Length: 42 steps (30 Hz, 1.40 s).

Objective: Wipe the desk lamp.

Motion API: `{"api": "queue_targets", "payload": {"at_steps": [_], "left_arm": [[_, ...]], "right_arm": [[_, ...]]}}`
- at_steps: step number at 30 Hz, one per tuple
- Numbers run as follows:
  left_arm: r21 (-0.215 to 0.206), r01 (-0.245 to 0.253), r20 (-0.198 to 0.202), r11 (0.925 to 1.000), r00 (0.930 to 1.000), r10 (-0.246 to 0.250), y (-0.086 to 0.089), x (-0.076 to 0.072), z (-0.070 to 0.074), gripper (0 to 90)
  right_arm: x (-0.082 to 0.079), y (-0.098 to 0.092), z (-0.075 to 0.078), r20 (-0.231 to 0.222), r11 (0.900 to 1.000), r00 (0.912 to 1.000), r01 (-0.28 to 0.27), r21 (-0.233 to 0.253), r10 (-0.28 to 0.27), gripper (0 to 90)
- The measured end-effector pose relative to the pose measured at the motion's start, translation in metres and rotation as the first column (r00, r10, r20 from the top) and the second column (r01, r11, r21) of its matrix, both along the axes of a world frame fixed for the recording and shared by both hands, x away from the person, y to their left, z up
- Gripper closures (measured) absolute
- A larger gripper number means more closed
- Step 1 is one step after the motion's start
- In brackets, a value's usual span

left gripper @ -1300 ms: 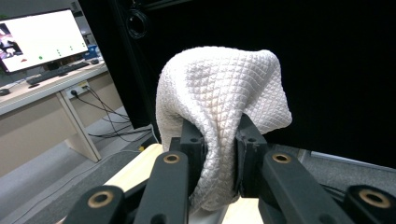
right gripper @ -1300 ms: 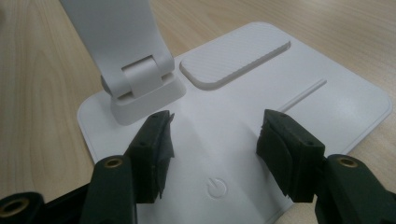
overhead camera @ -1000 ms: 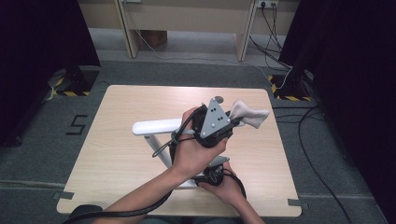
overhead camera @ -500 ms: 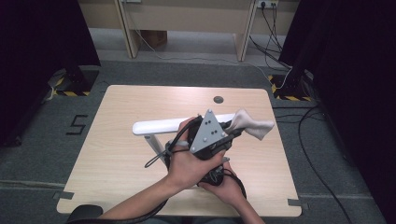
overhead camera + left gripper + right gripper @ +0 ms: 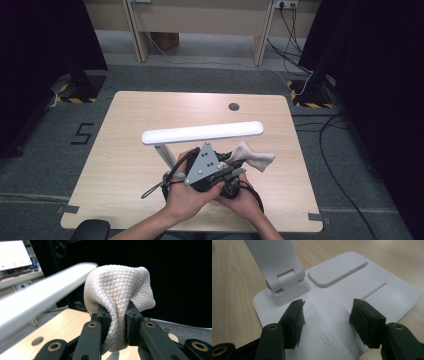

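— Tongs first: how are they set?

— A white waffle-weave cloth (image 5: pixel 117 297) is pinched between the jaws of the left gripper (image 5: pixel 117 315), bunched and held up in the air, just right of the lamp's long white light bar (image 5: pixel 202 133) and near its right end. The jaws of the right gripper (image 5: pixel 327 312) are spread wide and held low over the lamp's flat white base (image 5: pixel 387 290), which is not gripped.

— How far along is the wiping judged to be?

— The cloth is lifted clear of the bar, not pressed to it, so the wiping is judged at a pause or barely begun; most of the bar's length is left.

— Any writing?

— A power symbol (image 5: pixel 326 340) is seen on the base. A "5" (image 5: pixel 83 133) is marked on the floor, left of the wooden table (image 5: pixel 125 165).
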<state>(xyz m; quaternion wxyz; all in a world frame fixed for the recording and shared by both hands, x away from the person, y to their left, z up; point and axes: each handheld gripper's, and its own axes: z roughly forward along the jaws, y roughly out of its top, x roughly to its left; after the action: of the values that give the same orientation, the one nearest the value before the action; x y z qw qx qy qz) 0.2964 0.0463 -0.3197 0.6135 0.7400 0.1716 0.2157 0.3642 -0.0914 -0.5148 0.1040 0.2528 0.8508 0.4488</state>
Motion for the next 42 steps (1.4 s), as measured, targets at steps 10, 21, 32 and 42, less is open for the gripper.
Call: {"api": "queue_targets", "payload": {"at_steps": [10, 21, 32, 42], "left_arm": [[0.004, -0.092, 0.018, 0.9957, 0.9956, 0.092, 0.000, 0.012, -0.020, 77.6], [-0.035, -0.152, 0.058, 0.9878, 0.9864, 0.154, 0.001, 0.019, -0.021, 77.6], [-0.026, -0.175, 0.076, 0.9842, 0.9813, 0.177, -0.003, 0.021, -0.023, 77.6], [-0.041, -0.191, 0.072, 0.9808, 0.9785, 0.193, 0.001, 0.020, -0.023, 77.6]], "right_arm": [[0.000, 0.000, 0.000, -0.007, 1.000, 1.0000, 0.003, 0.002, -0.003, 43.9], [0.000, 0.000, 0.000, -0.007, 1.000, 1.0000, 0.003, 0.006, -0.003, 43.9], [0.000, 0.000, 0.000, -0.006, 1.000, 1.0000, 0.002, 0.007, -0.002, 43.9], [0.000, 0.000, 0.000, -0.003, 1.000, 1.0000, 0.002, 0.004, -0.002, 43.9]]}}
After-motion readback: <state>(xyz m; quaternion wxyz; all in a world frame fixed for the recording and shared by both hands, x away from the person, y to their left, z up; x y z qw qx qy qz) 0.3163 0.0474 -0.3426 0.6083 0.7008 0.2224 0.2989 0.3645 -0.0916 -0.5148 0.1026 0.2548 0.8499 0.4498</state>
